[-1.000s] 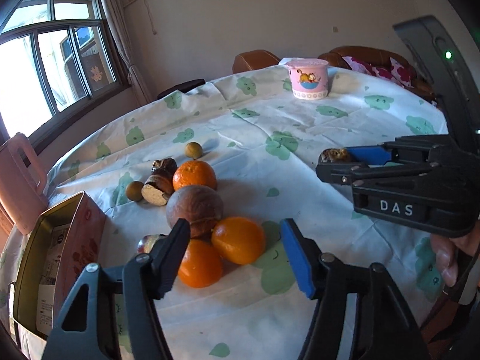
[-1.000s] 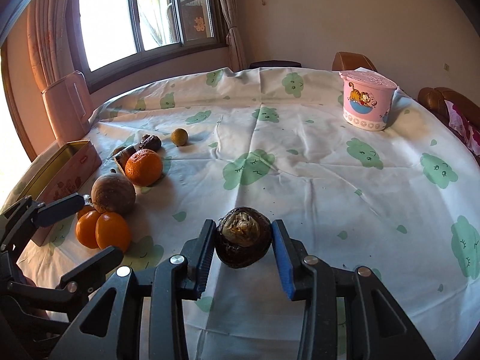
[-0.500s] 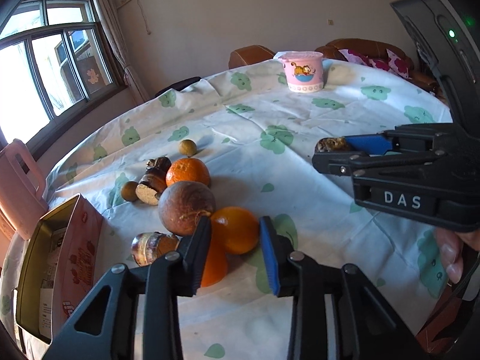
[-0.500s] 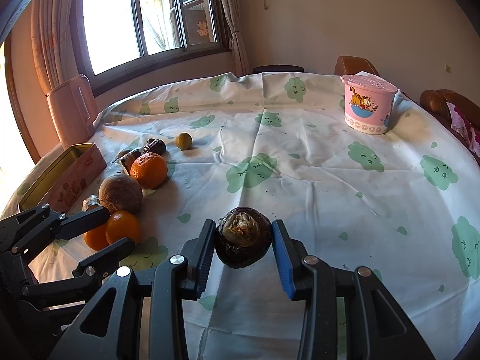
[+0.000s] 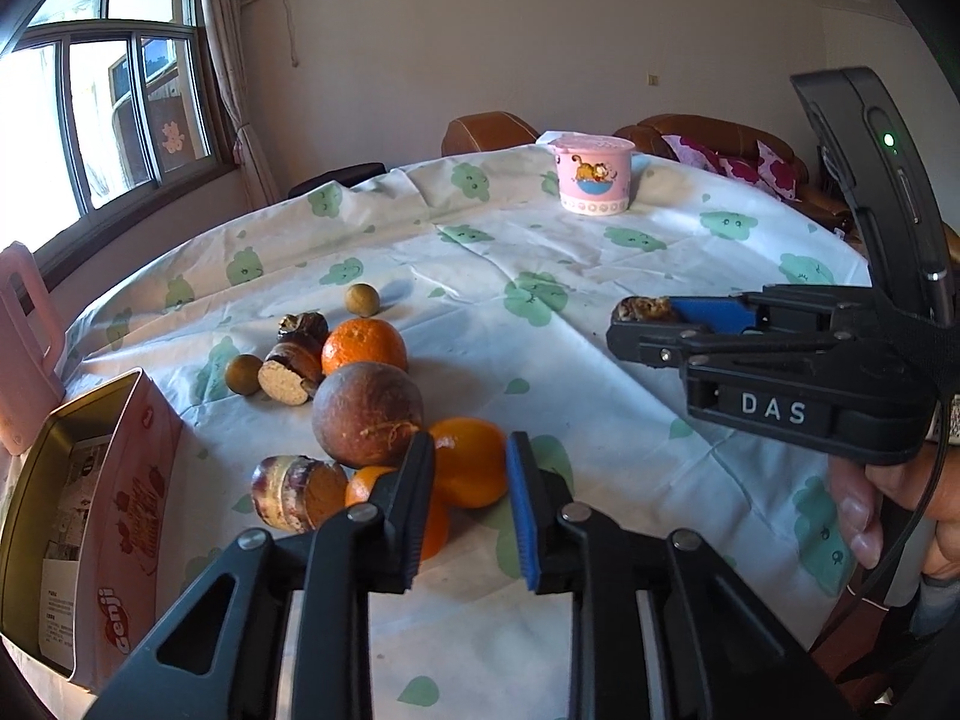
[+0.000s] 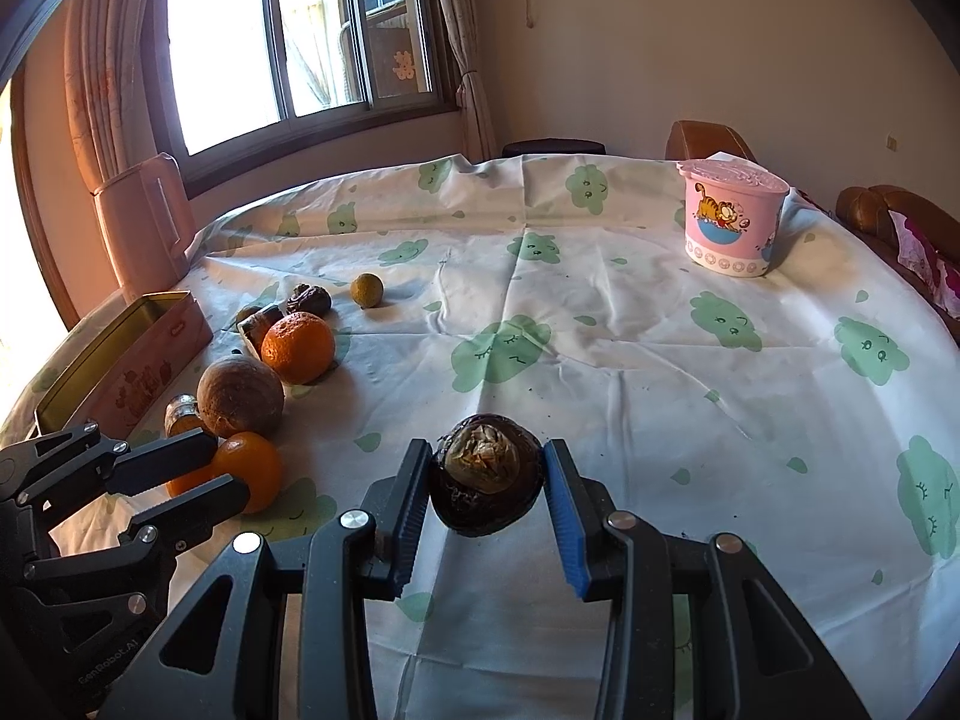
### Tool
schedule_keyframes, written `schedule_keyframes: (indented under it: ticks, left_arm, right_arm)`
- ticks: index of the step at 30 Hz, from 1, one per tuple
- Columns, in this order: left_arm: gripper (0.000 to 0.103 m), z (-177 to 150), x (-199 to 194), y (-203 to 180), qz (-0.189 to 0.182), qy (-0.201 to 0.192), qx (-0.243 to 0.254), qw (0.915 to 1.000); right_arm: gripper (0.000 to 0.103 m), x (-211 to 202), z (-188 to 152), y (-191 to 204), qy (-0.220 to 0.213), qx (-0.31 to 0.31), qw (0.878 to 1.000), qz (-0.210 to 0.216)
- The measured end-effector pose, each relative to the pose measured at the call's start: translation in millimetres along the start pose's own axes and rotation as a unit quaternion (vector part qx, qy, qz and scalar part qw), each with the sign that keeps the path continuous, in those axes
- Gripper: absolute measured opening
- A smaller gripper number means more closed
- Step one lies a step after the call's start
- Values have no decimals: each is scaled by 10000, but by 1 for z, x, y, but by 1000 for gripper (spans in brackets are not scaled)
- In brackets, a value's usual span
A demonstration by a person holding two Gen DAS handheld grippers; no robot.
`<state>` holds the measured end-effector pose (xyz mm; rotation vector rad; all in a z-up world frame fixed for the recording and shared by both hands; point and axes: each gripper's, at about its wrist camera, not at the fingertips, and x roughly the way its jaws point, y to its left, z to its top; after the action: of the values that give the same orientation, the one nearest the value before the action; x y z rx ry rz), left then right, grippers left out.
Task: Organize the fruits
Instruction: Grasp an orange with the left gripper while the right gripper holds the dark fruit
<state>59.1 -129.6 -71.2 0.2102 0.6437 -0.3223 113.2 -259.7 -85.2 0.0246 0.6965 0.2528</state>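
Note:
A pile of fruit lies on the white, green-printed tablecloth [image 5: 600, 276]. My left gripper [image 5: 469, 450] is shut on the nearest orange [image 5: 468, 471], whose sides touch both pads. The right wrist view shows the same grip, with the left gripper [image 6: 225, 468] on that orange [image 6: 255, 468]. A second orange [image 5: 369, 483] lies half hidden behind the left finger. Beside it are a big brown round fruit [image 5: 366, 414] and another orange [image 5: 363, 345]. My right gripper [image 6: 487, 459] is shut on a dark brown fruit [image 6: 486, 480] and holds it above the cloth.
An open pink tin box [image 5: 90, 480] stands at the table's left edge. Small round fruits [image 5: 362, 299] and cut brown pieces [image 5: 288, 375] lie behind the oranges. At the far side stands a pink lidded cup [image 5: 593, 180]. A hand [image 5: 870, 504] holds the right gripper.
The left gripper's jaws have closed from wide apart onto the nearest orange, and it has edged towards the pile. The right gripper and its dark fruit have stayed put.

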Motion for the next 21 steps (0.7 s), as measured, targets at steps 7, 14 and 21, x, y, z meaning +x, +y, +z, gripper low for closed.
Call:
schedule_keyframes:
  ticks: [7, 14, 21]
  left_arm:
    - [27, 0, -2, 1, 58, -66, -44, 10000]
    - [52, 3, 9, -9, 217, 222, 234, 9992]
    - [41, 6, 20, -27, 547, 425, 722, 9950]
  right_arm:
    - [40, -1, 0, 1, -35, -28, 10000, -11]
    - [40, 0, 0, 1, -65, -28, 10000, -10]
    - [40, -1, 0, 2, -67, -41, 10000, -11]
